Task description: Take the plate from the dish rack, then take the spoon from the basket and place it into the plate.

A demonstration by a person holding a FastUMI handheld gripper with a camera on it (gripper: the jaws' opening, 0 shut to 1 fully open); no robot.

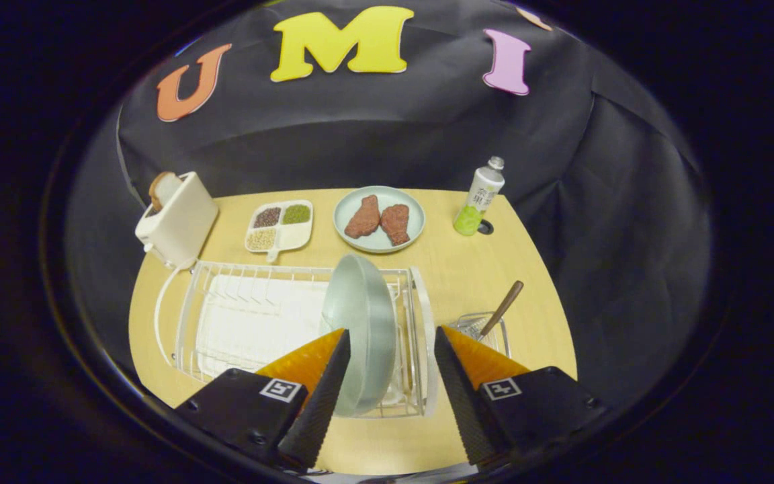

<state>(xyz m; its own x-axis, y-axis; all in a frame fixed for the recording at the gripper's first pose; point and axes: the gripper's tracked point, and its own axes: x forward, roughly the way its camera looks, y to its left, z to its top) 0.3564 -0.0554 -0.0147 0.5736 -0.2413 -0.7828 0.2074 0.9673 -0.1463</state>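
Table: light wooden tabletop (494, 282) fills the middle of the frame; it carries everything below.
Dish rack: white wire rack (226, 282) on a white drain tray, centre-left, just ahead of the fingers. Its slots are what keep a plate standing on edge.
Plate (task): pale grey-green round plate (360, 323) stands upright on its rim in the rack's right end, edge towards the camera, between the two fingers. Judged a convenient pose: the rim is exposed for a pinch from above.
Gripper: the two-finger gripper (390, 336) at bottom centre has its fingers spread wide, one on each side of the plate, neither visibly pressing on it. Not gripping yet.
Toaster: cream toaster (179, 218) with a bread slice in its slot, upper left of the table.
Second plate: grey-green dish (408, 205) with two brown meat pieces, upper centre.
Divided tray: white four-compartment tray (302, 235) of beans and grains, between toaster and meat dish.
Bottle: small white-and-green bottle (480, 198), upper right.
Basket (task): small clear wire basket (471, 326) right of the rack.
Spoon (task): brown-handled spoon (502, 306) leans in the basket, handle up and to the right, free to grasp.
Stage: judged the opening step; plate not lifted.
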